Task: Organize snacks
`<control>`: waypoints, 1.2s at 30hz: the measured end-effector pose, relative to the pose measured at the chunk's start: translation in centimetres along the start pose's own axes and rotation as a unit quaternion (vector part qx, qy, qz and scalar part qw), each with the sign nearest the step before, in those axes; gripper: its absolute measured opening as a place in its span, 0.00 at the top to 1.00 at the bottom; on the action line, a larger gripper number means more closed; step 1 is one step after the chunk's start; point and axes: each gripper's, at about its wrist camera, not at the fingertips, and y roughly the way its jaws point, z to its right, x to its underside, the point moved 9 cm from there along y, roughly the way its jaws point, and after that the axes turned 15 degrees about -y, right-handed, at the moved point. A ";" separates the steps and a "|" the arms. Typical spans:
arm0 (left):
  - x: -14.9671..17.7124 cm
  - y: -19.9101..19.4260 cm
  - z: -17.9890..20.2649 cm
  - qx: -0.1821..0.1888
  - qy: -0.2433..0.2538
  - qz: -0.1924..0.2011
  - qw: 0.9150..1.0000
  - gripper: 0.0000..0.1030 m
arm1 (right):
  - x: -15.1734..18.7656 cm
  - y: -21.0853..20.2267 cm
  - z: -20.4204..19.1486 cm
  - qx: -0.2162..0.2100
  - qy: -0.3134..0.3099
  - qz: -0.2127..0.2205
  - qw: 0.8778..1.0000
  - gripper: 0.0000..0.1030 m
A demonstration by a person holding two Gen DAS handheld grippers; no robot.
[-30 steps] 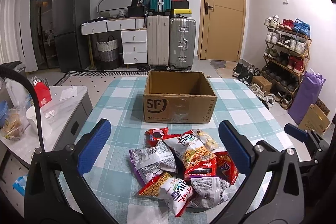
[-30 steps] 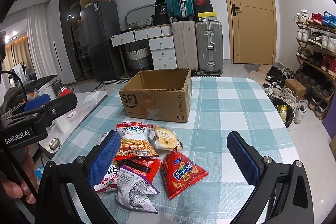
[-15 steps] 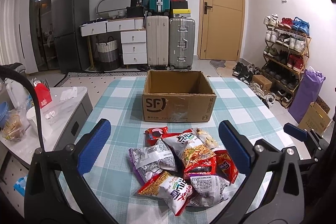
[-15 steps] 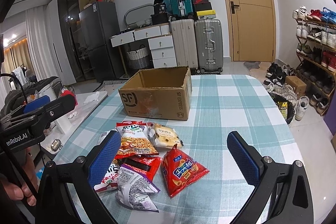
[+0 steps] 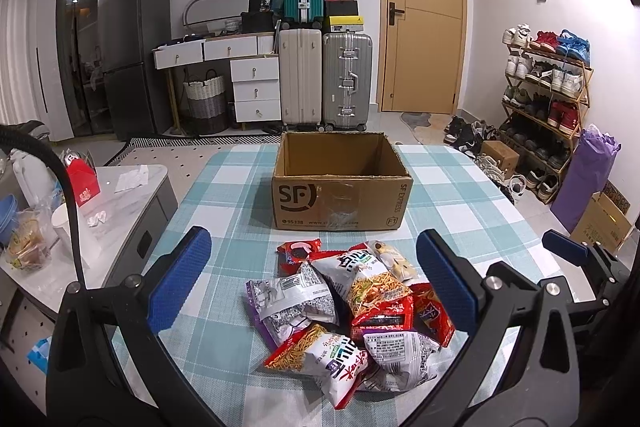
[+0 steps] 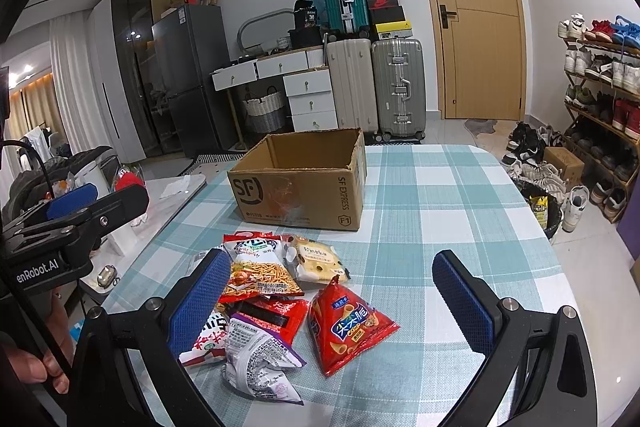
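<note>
A pile of snack bags (image 5: 344,311) lies on the checked tablecloth (image 5: 224,187) near its front edge. Behind it stands an open, empty cardboard box (image 5: 340,183) marked SF. My left gripper (image 5: 316,287) hovers open above the pile, holding nothing. In the right wrist view the same snack bags (image 6: 280,291) lie left of centre, with a red triangular bag (image 6: 348,323) nearest the middle. My right gripper (image 6: 332,303) is open over them and holds nothing. The cardboard box (image 6: 300,183) sits beyond. The other gripper (image 6: 76,211) shows at the left edge.
A white side counter (image 5: 120,195) with cups, a red carton and bags stands left of the table. Suitcases (image 5: 324,75), drawers and a fridge line the back wall. A shoe rack (image 5: 548,99) and floor boxes are at the right. A hand (image 6: 36,359) holds the left handle.
Both grippers have barely shifted; the views are nearly the same. The snacks and the box have not moved.
</note>
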 end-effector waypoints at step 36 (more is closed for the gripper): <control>1.5 0.6 -1.5 -0.014 0.005 -0.011 1.000 0.00 | 0.7 0.6 -0.4 -0.022 0.003 -0.003 1.000 0.00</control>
